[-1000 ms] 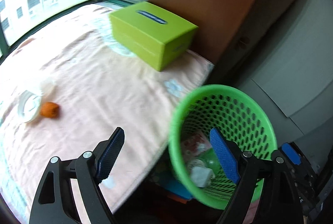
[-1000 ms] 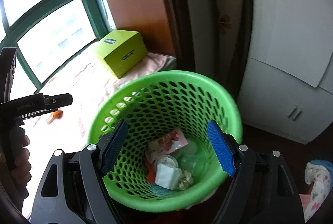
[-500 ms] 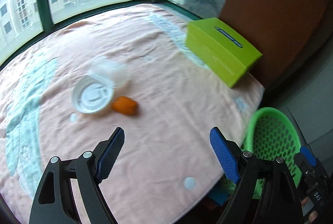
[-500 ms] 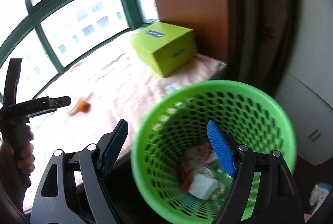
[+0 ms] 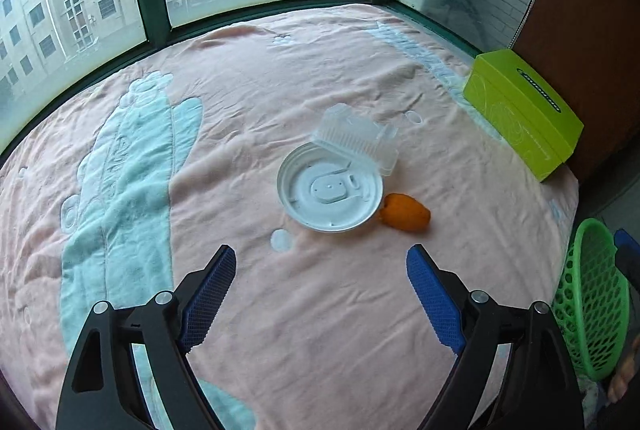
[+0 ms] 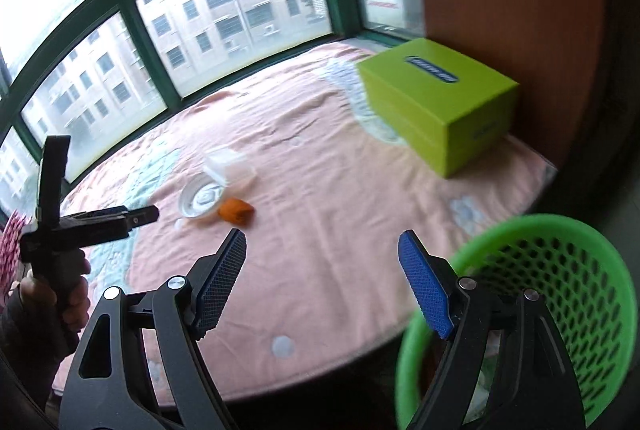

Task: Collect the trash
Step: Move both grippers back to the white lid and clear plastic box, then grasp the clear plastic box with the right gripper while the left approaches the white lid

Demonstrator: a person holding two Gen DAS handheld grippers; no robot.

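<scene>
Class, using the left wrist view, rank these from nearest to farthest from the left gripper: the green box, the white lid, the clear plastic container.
1. The white lid, straight ahead of the left gripper on the pink blanket.
2. The clear plastic container, just behind the lid and touching it.
3. The green box, far right, beside the brown panel.
</scene>
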